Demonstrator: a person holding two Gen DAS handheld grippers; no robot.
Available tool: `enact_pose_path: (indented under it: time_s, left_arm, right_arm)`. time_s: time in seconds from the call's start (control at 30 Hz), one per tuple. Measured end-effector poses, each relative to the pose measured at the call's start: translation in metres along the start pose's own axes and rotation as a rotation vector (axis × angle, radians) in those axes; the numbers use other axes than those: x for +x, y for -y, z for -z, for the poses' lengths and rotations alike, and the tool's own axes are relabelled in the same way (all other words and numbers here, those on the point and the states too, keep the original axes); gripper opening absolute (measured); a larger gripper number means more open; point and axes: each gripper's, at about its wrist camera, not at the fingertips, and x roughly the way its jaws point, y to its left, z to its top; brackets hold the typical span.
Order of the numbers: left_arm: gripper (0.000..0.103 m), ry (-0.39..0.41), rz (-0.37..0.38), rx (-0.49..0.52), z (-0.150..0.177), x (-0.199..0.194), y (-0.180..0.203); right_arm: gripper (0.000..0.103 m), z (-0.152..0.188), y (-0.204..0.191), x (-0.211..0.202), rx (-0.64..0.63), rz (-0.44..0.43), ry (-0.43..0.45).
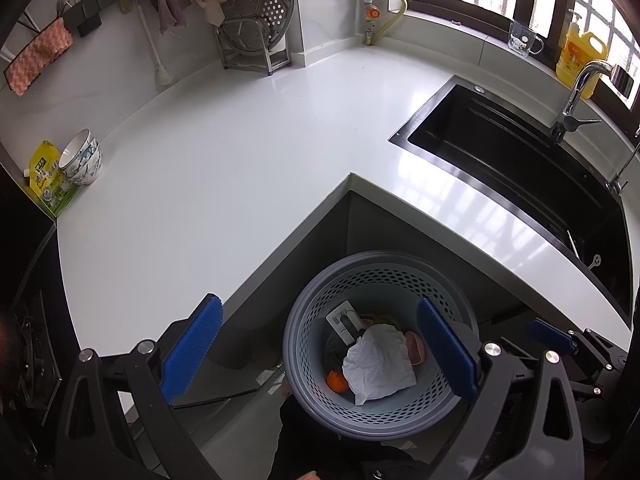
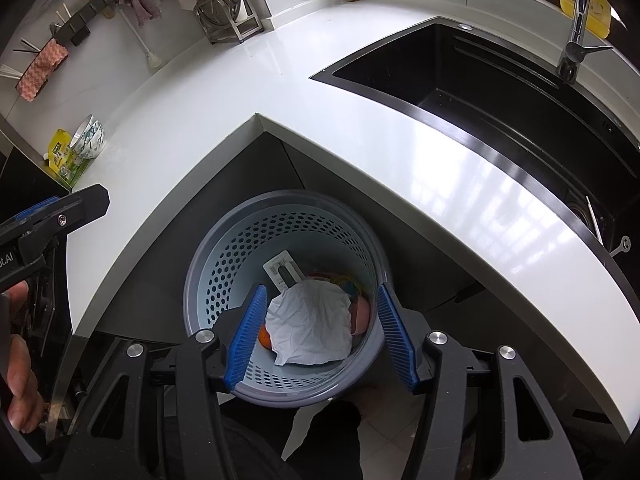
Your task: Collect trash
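Note:
A grey perforated trash bin (image 1: 304, 344) (image 2: 208, 280) stands on the floor in the inner corner of the counter. Inside it lie a crumpled white paper (image 1: 378, 364) (image 2: 312, 328), a barcoded card (image 1: 342, 318) (image 2: 282, 266), an orange piece (image 1: 336, 380) and something pink (image 1: 416, 348). My left gripper (image 1: 319, 302) hovers above the bin, open wide with nothing between its blue pads (image 1: 192, 344). My right gripper (image 2: 322, 292) hangs open over the bin's mouth. The paper shows between its fingers (image 2: 248, 332) but lies well below them, untouched.
The white L-shaped counter (image 1: 240, 152) wraps around the bin. A black sink (image 1: 500, 160) with a faucet (image 1: 580, 92) is at the right. Stacked bowls (image 1: 82, 158) and a yellow-green pouch (image 1: 48, 178) sit at the left edge. A dish rack (image 1: 256, 24) stands at the back.

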Motion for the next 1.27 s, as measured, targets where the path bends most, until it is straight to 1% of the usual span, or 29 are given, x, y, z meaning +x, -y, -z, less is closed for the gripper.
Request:
enact_pose_path:
  time_s: [0.43, 0.83, 1.27]
  left_arm:
    - [0.096, 0.002, -0.006, 0.0, -0.001, -0.001, -0.001]
    - [0.096, -0.004, 0.006, -0.01, -0.002, 0.0, -0.005]
    - [0.096, -0.017, -0.01, -0.008, 0.001, 0.002, -0.005]
  right_arm:
    - [0.056, -0.003, -0.004, -0.008, -0.02, 0.0, 0.022]
    - [0.057, -0.006, -0.009, -0.014, -0.037, -0.005, 0.039]
    - [0.057, -0.008, -0.01, -0.019, -0.034, -0.006, 0.053]
